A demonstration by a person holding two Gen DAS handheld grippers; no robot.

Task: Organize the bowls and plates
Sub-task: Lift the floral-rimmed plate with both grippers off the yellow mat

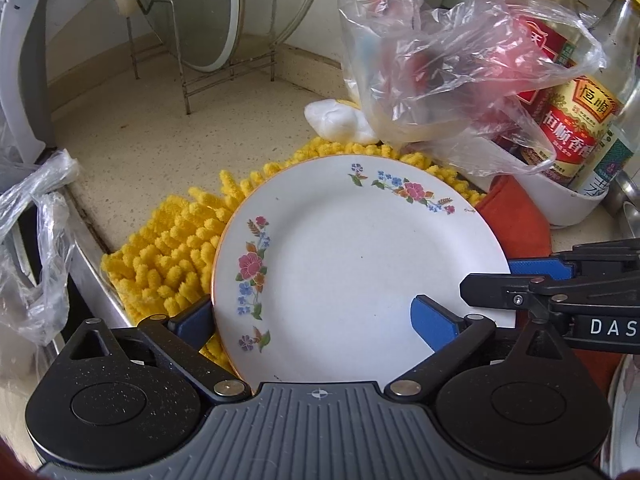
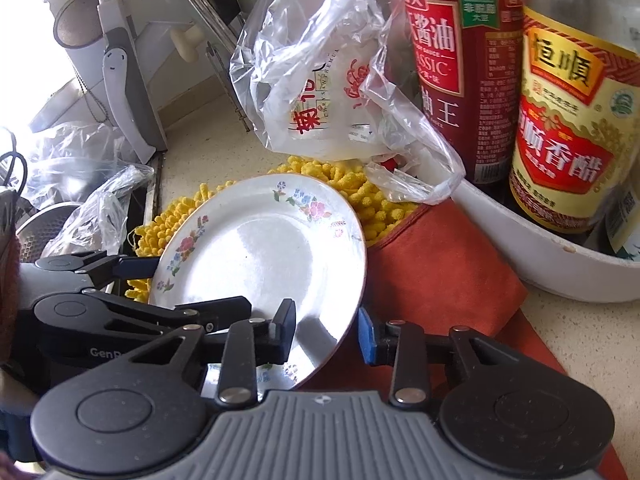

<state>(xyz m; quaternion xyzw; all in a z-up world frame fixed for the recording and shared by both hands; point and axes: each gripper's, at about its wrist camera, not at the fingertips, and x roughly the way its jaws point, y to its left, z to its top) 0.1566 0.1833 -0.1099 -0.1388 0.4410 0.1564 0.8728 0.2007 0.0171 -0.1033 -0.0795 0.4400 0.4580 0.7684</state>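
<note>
I have the plate (image 1: 360, 264) between both grippers, its far rim on the yellow mat (image 1: 172, 248) and the near rim lifted toward me, so its face tilts up at the cameras; round, it has no long axis. The left gripper (image 1: 316, 316) straddles the near-left rim, jaws apart. The right gripper (image 2: 326, 330) brackets the near-right rim, whether clamped I cannot tell.

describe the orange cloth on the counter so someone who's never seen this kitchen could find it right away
Start at the white tub holding the tall sauce bottles on the counter. In front of it a flat orange cloth lies beside the flowered plate. Unlike the fluffy yellow mat next to it, it is smooth, plain and rust orange.
</note>
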